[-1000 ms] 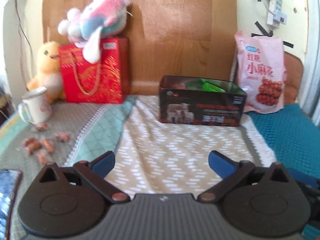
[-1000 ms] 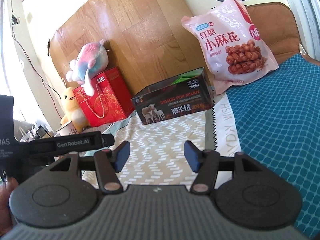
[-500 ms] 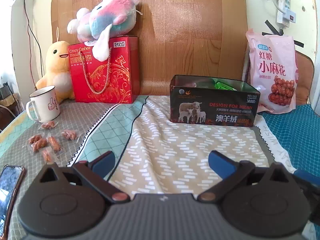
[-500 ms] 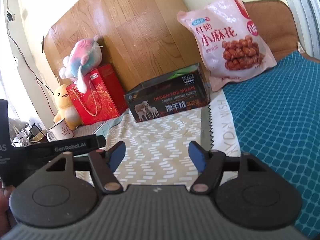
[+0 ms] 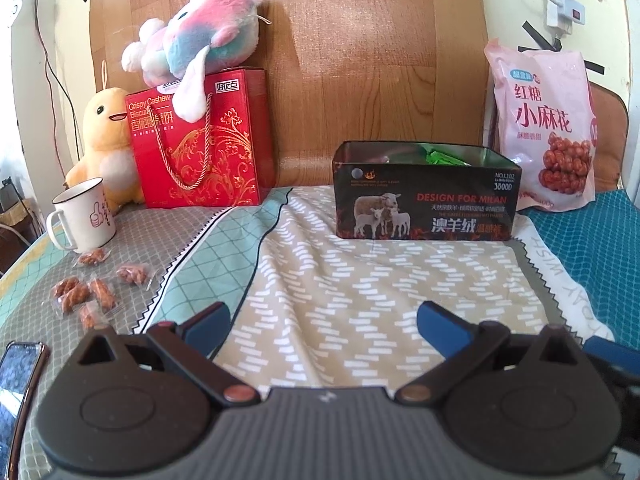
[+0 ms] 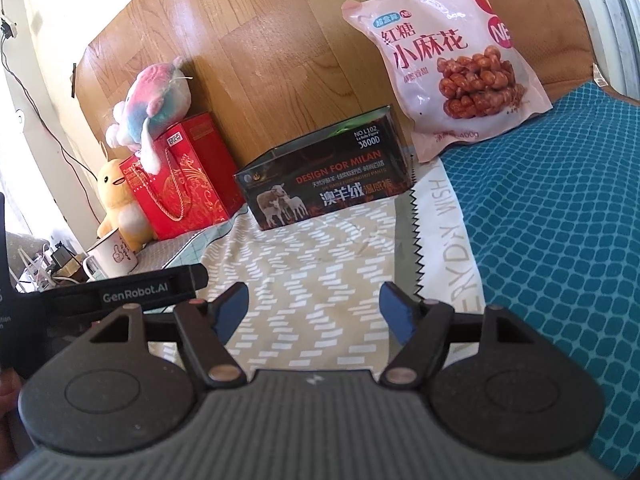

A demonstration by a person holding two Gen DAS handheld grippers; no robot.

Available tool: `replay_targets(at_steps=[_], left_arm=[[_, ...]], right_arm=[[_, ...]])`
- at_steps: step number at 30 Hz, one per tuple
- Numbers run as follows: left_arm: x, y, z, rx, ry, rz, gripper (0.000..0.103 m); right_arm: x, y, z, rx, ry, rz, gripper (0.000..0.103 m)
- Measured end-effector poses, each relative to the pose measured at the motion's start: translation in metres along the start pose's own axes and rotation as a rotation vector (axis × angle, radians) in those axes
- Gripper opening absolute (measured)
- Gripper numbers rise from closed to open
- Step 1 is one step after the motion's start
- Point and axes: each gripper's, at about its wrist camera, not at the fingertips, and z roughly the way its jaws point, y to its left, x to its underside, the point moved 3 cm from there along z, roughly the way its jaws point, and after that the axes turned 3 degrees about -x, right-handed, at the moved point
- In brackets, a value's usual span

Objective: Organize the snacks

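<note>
Several small wrapped brown snacks [image 5: 88, 296] lie loose on the grey cloth at the left. An open dark box with a sheep picture [image 5: 426, 196] stands in the middle at the back, with green wrappers [image 5: 444, 156] inside. A big pink snack bag [image 5: 544, 128] leans on the wall to its right. My left gripper [image 5: 322, 324] hovers open over the patterned cloth, nothing between its blue pads. My right gripper [image 6: 316, 308] is open too and empty, facing the box [image 6: 324, 188] and the pink bag [image 6: 448, 60]. The left gripper's black body [image 6: 132, 292] shows beside it.
A red gift bag [image 5: 200, 140] with a pastel plush toy [image 5: 196, 48] on top stands at the back left, next to a yellow duck plush [image 5: 104, 136] and a white mug [image 5: 82, 216]. A phone [image 5: 20, 368] lies at the near left. A teal mat [image 6: 560, 220] covers the right side.
The right gripper's jaws have spread a little wider. The left wrist view has sharpened and swung slightly, bringing the loose snacks and phone further into the picture.
</note>
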Motion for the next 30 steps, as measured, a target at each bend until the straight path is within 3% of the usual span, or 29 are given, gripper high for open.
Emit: replay_targets(at_steps=[18, 22, 30], left_arm=[[0.0002, 0.0014, -0.0016, -0.016, -0.037, -0.005, 0.103], [0.0010, 0.0018, -0.0026, 0.038, -0.019, -0.022, 0.103], [0.0017, -0.0063, 0.0063, 0.037, 0.038, -0.012, 0.103]], right_arm=[[0.0033, -0.0081, 0.0090, 0.024, 0.025, 0.015, 0.076], [0.0037, -0.0074, 0.0087, 0.022, 0.022, 0.015, 0.076], [0.0035, -0.0080, 0.0072, 0.009, 0.016, 0.014, 0.077]])
